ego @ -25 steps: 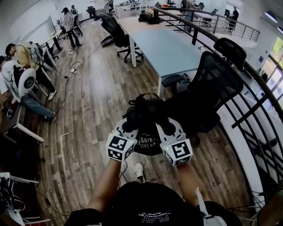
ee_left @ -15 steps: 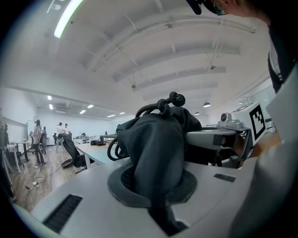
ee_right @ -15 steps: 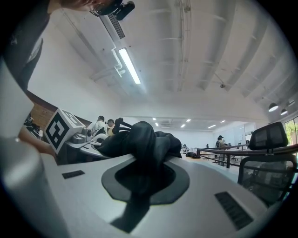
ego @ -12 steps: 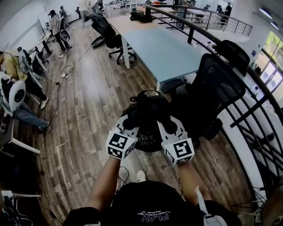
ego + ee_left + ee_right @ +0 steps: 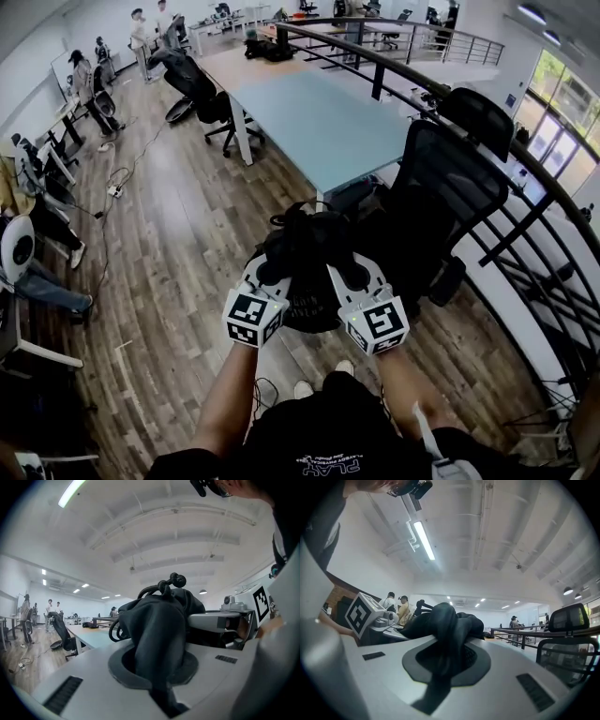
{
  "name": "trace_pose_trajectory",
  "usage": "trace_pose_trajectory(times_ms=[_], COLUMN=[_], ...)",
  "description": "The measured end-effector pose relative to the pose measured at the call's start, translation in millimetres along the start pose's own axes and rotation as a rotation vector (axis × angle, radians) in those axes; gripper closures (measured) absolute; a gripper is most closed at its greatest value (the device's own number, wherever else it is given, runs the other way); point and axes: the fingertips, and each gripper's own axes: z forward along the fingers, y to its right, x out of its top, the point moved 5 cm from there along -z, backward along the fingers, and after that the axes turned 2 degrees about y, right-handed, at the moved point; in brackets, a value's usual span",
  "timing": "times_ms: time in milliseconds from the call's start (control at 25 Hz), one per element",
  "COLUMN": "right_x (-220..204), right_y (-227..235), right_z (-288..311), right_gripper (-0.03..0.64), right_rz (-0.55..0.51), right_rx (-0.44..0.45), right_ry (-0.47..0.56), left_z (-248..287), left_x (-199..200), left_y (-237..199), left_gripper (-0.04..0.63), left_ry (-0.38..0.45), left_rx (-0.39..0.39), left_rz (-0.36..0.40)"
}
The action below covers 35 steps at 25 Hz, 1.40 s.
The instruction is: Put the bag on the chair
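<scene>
Bottom centre: upside-down "PLAY" on the person's shirt [image 5: 333, 448] – smaller lines there, and print on the bag [image 5: 314, 246], are illegible

A black bag [image 5: 309, 246] hangs bunched between the left gripper [image 5: 270, 274] and the right gripper [image 5: 349, 272], each clamped on its fabric, above the wooden floor [image 5: 178, 272]. Just beyond the bag stands a black mesh office chair [image 5: 455, 183], beside a long pale-blue table [image 5: 314, 117]. A dark railing [image 5: 539, 173] curves along the right. People [image 5: 89, 80] stand at the far left.
</scene>
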Motion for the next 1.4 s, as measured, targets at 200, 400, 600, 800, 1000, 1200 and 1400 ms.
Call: trace_pose_trajectory(times_ms=[200, 400, 600, 800, 1000, 1200, 1400], right_x=[1, -5, -9, -12, -13, -12, -18], right_y=[26, 61, 108, 159, 205, 257, 292], right_z=[11, 23, 42, 63, 78, 87, 85], right_gripper=[0.578, 0.578, 0.578, 0.578, 0.578, 0.578, 0.58], right_rz=[-0.003, 0.004, -0.002, -0.014, -0.03, -0.033, -0.026], right_rx=[-0.029, -0.041, -0.039, -0.042, -0.059, -0.065, -0.079], right_ry=[0.01, 0.021, 0.037, 0.05, 0.062, 0.063, 0.048], left_z=[31, 70, 125, 182, 234, 290, 330], left_x=[4, 7, 13, 22, 27, 39, 36], left_y=[-6, -9, -17, -23, -28, -22, -12], left_gripper=[0.557, 0.558, 0.557, 0.558, 0.558, 0.558, 0.557], left_ry=[-0.003, -0.017, -0.02, -0.027, 0.001, -0.022, -0.045], left_rx=[-0.041, -0.077, -0.11, -0.14, -0.168, -0.188, -0.21], left_rz=[0.01, 0.024, 0.04, 0.048, 0.061, 0.061, 0.047])
